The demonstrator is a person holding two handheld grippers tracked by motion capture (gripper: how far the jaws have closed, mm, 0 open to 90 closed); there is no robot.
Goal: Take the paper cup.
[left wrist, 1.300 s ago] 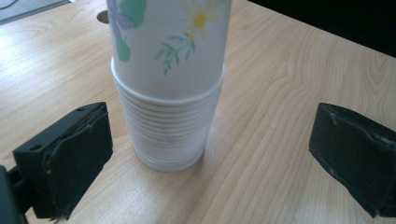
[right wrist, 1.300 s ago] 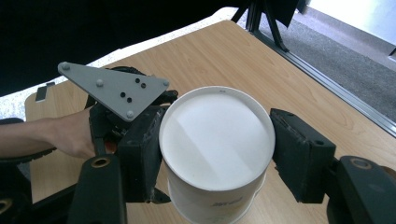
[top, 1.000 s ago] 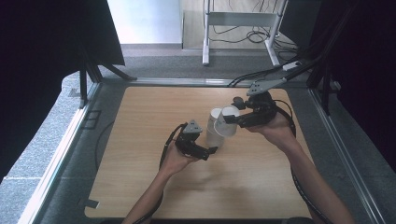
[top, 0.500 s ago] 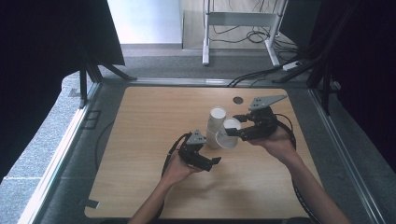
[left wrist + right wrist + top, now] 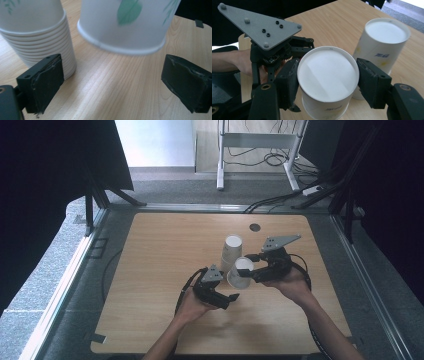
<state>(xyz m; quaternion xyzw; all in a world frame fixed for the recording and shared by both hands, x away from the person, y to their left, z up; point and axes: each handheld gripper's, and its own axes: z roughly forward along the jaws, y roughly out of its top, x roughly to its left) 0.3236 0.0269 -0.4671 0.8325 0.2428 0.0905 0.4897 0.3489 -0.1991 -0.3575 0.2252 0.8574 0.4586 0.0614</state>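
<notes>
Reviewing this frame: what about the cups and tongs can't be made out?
- Stack of cups: top cut off by the left gripper view's edge; full count unknown.
- Held cup: its mouth, cut by the bottom edge in the right gripper view.
- Left tongs: jaw gap too small in the high view.

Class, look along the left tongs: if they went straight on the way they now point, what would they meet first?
Probably the single white paper cup with green leaf print, held upside down just above the table by the right tongs; it hangs ahead between the open left tongs. Depth is uncertain.
</notes>
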